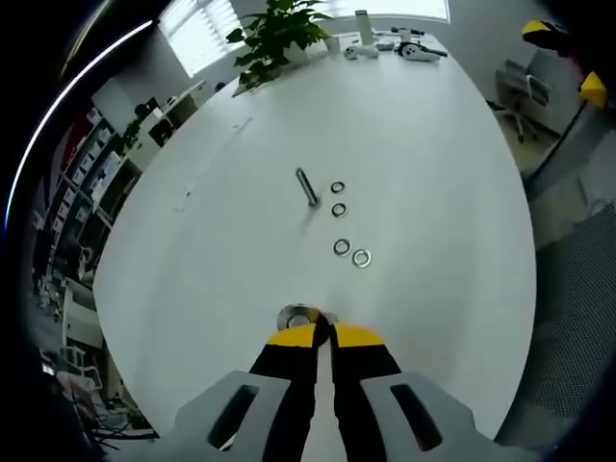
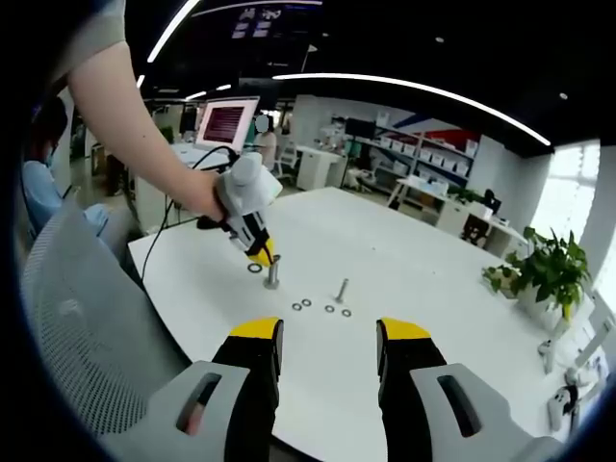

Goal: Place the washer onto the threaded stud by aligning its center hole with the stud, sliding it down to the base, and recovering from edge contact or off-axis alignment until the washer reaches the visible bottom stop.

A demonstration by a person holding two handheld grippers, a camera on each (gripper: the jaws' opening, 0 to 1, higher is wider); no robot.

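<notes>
Right gripper view: left gripper (image 2: pixel 262 252), fingers pressed together, meets the upright stud (image 2: pixel 273 272) beside a washer (image 2: pixel 254 268), seemingly seating one; right gripper (image 2: pixel 327 339) waits spread.

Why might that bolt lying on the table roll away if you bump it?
The bolt looks like a round metal rod lying on its side on the smooth white table, so a nudge would probably roll it. It seems stiff and fairly heavy for its size. The flat washers beside it would likely just slide.
</notes>
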